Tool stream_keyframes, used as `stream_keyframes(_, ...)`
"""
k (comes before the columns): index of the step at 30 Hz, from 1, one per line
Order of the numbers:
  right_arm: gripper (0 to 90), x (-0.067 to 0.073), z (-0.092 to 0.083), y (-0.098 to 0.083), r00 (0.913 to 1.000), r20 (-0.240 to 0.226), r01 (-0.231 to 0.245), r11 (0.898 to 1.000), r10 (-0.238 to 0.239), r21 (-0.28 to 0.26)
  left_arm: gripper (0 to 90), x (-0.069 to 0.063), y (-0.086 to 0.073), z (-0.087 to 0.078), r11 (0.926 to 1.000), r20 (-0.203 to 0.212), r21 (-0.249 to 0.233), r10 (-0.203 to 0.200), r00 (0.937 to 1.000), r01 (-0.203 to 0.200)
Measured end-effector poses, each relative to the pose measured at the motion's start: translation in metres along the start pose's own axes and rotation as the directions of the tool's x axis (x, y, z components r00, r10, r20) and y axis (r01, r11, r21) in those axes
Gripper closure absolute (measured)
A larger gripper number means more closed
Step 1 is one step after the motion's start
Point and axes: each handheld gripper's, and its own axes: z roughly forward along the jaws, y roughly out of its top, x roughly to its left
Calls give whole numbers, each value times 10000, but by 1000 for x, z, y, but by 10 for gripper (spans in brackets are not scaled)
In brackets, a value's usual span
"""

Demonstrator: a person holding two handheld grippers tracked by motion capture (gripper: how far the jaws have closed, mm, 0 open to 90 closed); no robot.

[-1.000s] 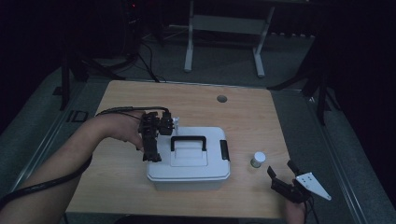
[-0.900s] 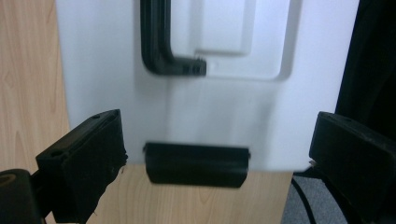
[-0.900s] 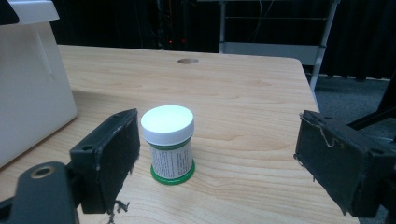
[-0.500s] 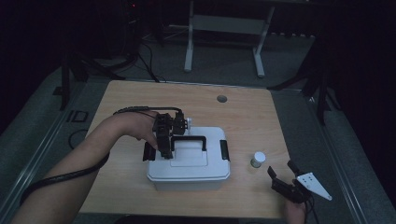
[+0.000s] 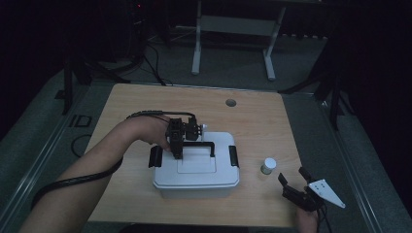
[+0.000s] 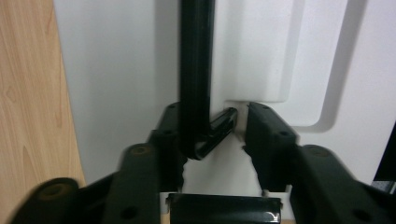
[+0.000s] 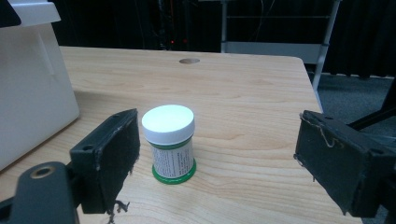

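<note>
A white plastic box (image 5: 194,175) with a black carry handle (image 5: 200,143) and black side latches sits mid-table. My left gripper (image 5: 177,153) points down onto the lid at the handle's left end. In the left gripper view its jaws (image 6: 215,135) stand open on either side of the handle bar (image 6: 196,70), above the white lid (image 6: 116,70); the left jaw is close against the bar and a gap remains on the right. A small white-capped jar (image 5: 267,165) stands right of the box. My right gripper (image 5: 294,176) rests open near the front right corner, with the jar (image 7: 169,140) just ahead between its jaws.
The wooden table (image 5: 262,121) has a round cable hole (image 5: 231,103) near its far edge. The box's wall (image 7: 32,88) is to the left of the jar. Dark floor, cables and a stand lie beyond the table.
My left gripper moved from the box's left rear edge rightward and toward the person, onto the handle's left end. The right gripper and the jar stayed still.
</note>
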Motion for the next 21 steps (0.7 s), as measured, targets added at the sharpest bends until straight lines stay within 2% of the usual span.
stream_keyframes(1, 133, 0, 0, 0, 10000, 4, 4, 10000, -4, 0, 657, 0, 0, 0, 10000, -21, 33, -25, 10000, 25)
stream_keyframes(5, 133, 0, 0, 0, 10000, 2, 27, 10000, -27, 16, 738, 0, 1, 0, 9997, 281, 248, -41, 9996, 34)
stream_keyframes(11, 134, 0, 0, 0, 10000, -4, 26, 10000, -26, 50, 826, -2, 1, 1, 9991, 449, 292, 301, 9985, -315)
stream_keyframes(15, 135, 0, 1, 0, 10000, -35, 38, 10000, -38, 61, 830, -2, 1, 1, 9991, 467, 277, 310, 9984, -323)
stream_keyframes(21, 135, 1, 1, 0, 10000, -50, 48, 9999, -47, 90, 833, 3, -1, 0, 9997, 758, 202, 129, 9970, -144)
